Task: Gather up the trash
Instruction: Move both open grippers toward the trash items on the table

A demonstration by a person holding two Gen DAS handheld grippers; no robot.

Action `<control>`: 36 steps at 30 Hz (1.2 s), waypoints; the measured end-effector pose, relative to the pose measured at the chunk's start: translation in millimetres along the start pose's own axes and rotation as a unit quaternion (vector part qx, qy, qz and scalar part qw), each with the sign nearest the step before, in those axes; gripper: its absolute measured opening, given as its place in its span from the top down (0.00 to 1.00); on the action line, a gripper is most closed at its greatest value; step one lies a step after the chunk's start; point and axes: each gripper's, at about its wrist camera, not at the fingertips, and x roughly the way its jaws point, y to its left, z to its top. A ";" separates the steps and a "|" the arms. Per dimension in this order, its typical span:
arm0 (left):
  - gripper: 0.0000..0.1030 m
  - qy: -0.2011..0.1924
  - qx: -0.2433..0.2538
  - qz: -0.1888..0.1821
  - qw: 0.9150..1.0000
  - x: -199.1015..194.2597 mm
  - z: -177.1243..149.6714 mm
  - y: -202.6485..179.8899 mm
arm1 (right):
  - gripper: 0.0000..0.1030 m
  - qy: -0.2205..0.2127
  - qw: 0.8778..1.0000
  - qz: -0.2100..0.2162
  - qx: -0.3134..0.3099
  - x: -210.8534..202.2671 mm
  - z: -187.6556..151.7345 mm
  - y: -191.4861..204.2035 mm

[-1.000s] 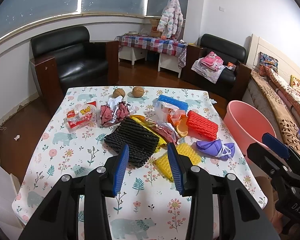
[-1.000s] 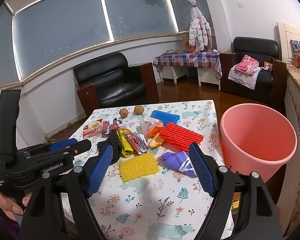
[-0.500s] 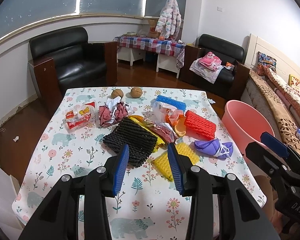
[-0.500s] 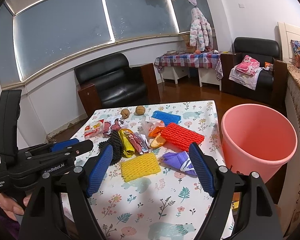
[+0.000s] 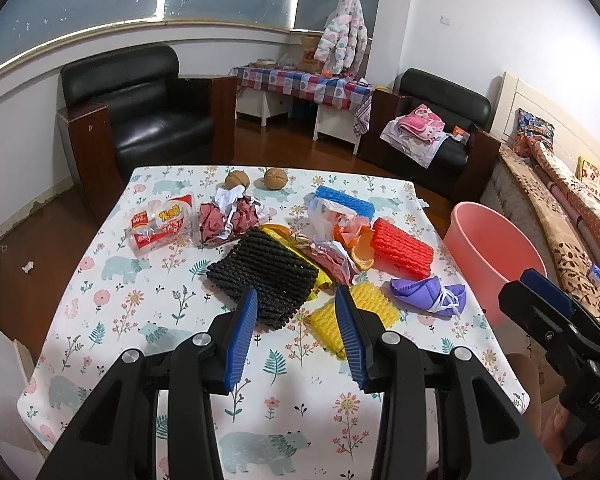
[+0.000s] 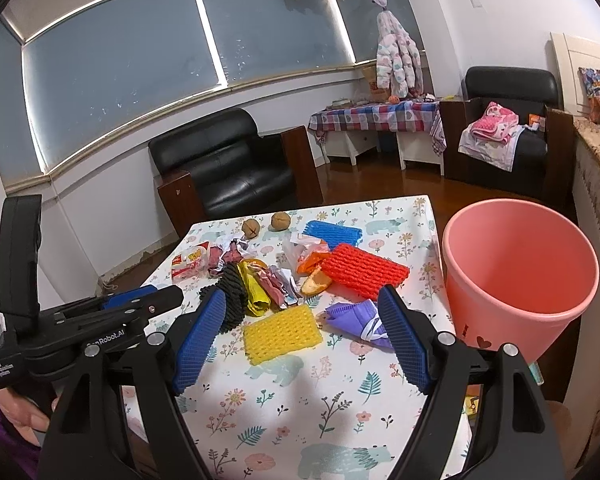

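Pink bin's (image 6: 516, 264) empty inside shows only from right wrist.

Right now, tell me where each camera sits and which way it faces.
Left wrist: on the left hand-held gripper, aimed down over the table at the trash pile; its open blue fingers show, the right hand-held gripper at right.
Right wrist: on the right hand-held gripper, facing the table beside the pink bucket; open fingers show, the left hand-held gripper and a hand at left.
Shared: yellow foam net, purple wrapper, bucket.
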 end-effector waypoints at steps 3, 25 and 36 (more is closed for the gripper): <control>0.61 0.002 -0.001 -0.003 1.000 2.2 0.0 1.8 | 0.23 0.006 1.000 0.003 0.007 4.7 -0.3 -1.3; 0.57 0.015 -0.017 -0.005 1.000 11.2 -0.4 8.2 | 0.30 0.036 0.999 0.028 0.007 11.3 -6.7 -8.2; 0.56 0.019 -0.029 0.004 0.999 8.9 0.2 9.0 | 0.38 0.037 0.999 0.031 -0.014 1.8 -4.0 -4.7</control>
